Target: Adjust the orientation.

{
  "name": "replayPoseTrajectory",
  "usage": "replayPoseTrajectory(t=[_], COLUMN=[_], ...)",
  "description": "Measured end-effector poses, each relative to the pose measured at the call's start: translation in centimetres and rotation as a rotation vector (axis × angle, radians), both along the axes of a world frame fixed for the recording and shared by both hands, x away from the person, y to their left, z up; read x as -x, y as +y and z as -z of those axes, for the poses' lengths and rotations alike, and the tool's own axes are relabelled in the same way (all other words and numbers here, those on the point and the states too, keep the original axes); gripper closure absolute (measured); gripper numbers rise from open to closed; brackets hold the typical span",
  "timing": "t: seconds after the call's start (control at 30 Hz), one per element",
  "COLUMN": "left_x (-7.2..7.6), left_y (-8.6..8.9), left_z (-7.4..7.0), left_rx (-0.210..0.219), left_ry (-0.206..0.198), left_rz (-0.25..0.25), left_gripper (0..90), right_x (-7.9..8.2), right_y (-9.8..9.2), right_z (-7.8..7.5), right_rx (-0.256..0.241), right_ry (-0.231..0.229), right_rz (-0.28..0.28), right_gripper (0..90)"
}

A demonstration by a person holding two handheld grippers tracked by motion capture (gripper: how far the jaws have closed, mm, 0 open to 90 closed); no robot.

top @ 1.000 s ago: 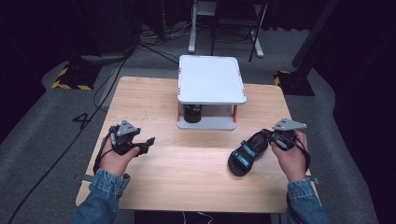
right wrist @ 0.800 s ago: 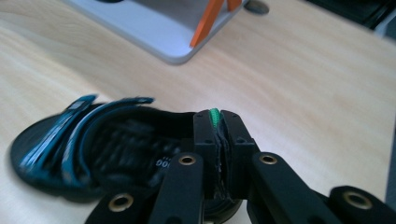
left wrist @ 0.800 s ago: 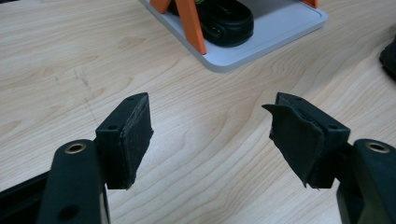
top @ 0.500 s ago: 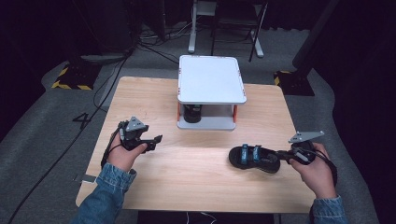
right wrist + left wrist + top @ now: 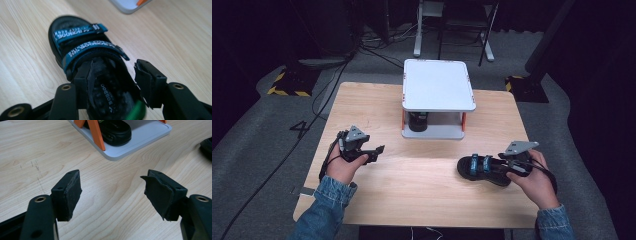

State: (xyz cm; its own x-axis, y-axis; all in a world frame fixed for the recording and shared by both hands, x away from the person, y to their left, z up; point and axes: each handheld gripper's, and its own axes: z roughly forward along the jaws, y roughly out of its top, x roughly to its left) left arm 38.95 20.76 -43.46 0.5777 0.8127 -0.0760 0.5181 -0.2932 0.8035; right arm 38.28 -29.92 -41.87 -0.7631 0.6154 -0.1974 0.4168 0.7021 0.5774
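At the left of the high view, the person's left hand (image 5: 343, 167) is holding the left gripper (image 5: 373, 151) low over the wooden table (image 5: 422, 200), its tongs pointing toward the table's middle. In the left gripper view its jaws are standing spread wide with nothing but bare wood between them, and the pad on one jaw is looking torn and frayed.

Toward the middle, at the far side of the table, a small white two-level shelf (image 5: 438, 85) with orange posts is standing, and a black shoe (image 5: 417, 120) is sitting on its lower level, under the top board.

Farther right, a black sandal with blue straps (image 5: 482, 168) is lying flat on the table, toe pointing left. The right gripper (image 5: 503, 167), held by the right hand (image 5: 536, 181), is sitting at the sandal's heel end. In the right gripper view its jaws are standing apart: one is reaching into the footbed behind the straps, the other is sitting just outside the sandal's side edge, not pressed together.
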Motion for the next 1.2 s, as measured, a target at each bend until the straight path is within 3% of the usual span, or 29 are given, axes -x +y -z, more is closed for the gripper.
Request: replayPoseTrajectory(t=[0.1,0.2,0.23,0.3,0.4,0.53,0.57,0.63,0.73,0.77,0.87,0.9,0.93,0.97,1.03,1.07,1.17,1.2], left_x=[0.4,0.7,1.0,1.2,1.5,1.7,1.9,2.0,2.0,2.1,2.1,2.0,2.0,2.0,1.9,1.9,1.9,1.8], left_y=[0.5,0.9,1.2,1.4,1.6,1.9,2.0,2.0,2.1,2.1,2.2,2.3,2.3,2.3,2.3,2.3,2.1,2.0], left_z=[0.1,0.1,0.1,0.1,0.1,0.2,0.2,0.3,0.2,0.2,0.3,0.4,0.4,0.5,0.6,0.6,0.5,0.5], left_rx=[0.004,0.008,0.012,0.009,0.008,0.005,0.003,0.003,0.002,0.004,0.003,0.001,0.001,0.003,-0.001,-0.001,0.003,0.003], left_ry=[-0.007,-0.006,-0.006,-0.008,-0.006,-0.002,-0.003,-0.002,-0.002,-0.002,0.0,0.003,0.003,0.009,0.01,0.01,0.008,0.009], left_rz=[-0.021,-0.031,-0.041,-0.051,-0.058,-0.066,-0.07,-0.072,-0.071,-0.073,-0.077,-0.078,-0.078,-0.081,-0.075,-0.075,-0.07,-0.068], left_gripper=[29.8,29.8,29.8,29.8,30.0,30.0,30.0,30.0,30.0,30.0,30.0,30.0,30.0,30.0,30.0,30.0,30.1,30.0], right_x=[-0.7,-1.1,-1.3,-1.3,-1.3,-1.6,-2.0,-2.8,-3.9,-5.0,-5.9,-6.5,-6.5,-6.6,-6.6,-6.5,-6.0,-5.2], right_y=[0.7,1.2,1.5,1.5,1.7,2.6,3.4,4.1,4.7,5.0,5.1,5.1,5.1,5.0,4.7,4.4,4.0,3.4], right_z=[0.8,1.2,1.2,0.9,0.5,0.0,-0.2,-0.3,0.2,1.1,2.0,2.5,2.5,2.7,2.9,2.8,2.1,1.1], right_rx=[0.031,0.018,0.028,0.026,-0.039,-0.113,-0.167,-0.213,-0.233,-0.226,-0.261,-0.278,-0.278,-0.301,-0.343,-0.368,-0.377,-0.416], right_ry=[0.004,0.003,-0.036,-0.037,-0.023,-0.047,-0.057,-0.065,-0.068,-0.062,-0.067,-0.045,-0.045,-0.047,-0.057,-0.058,-0.066,-0.102], right_rz=[-0.011,-0.031,-0.03,-0.03,-0.025,-0.032,-0.016,0.021,0.065,0.123,0.172,0.191,0.191,0.168,0.15,0.141,0.127,0.128], right_gripper=[48.7,53.9,73.2,77.6,80.9,83.0,83.6,83.7,83.7,83.5,82.7,77.2,77.2,65.5,54.2,51.5,46.0,44.8])
